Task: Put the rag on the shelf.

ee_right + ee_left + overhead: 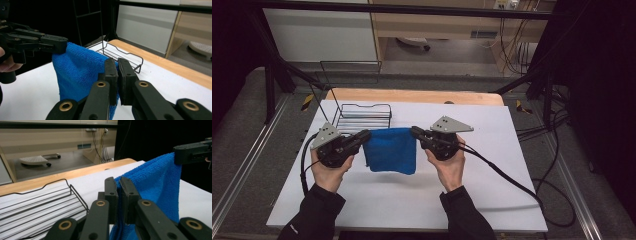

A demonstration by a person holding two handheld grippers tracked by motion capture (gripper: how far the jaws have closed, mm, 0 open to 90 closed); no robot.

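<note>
Both grippers, left gripper (362,136) and right gripper (416,131), have their jaws pinched tight on the blue cloth's (391,150) top corners, holding it above the bench (492,165). Next, I think, it goes toward the wire basket (362,116) by the far left corner.

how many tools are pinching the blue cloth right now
2: the left tool grips the blue cloth at its upper left corner, the right tool at its upper right corner.

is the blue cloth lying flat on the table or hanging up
Hanging. The blue cloth is pinched at its top corners by the left gripper and right gripper, and drapes down between them.
</note>
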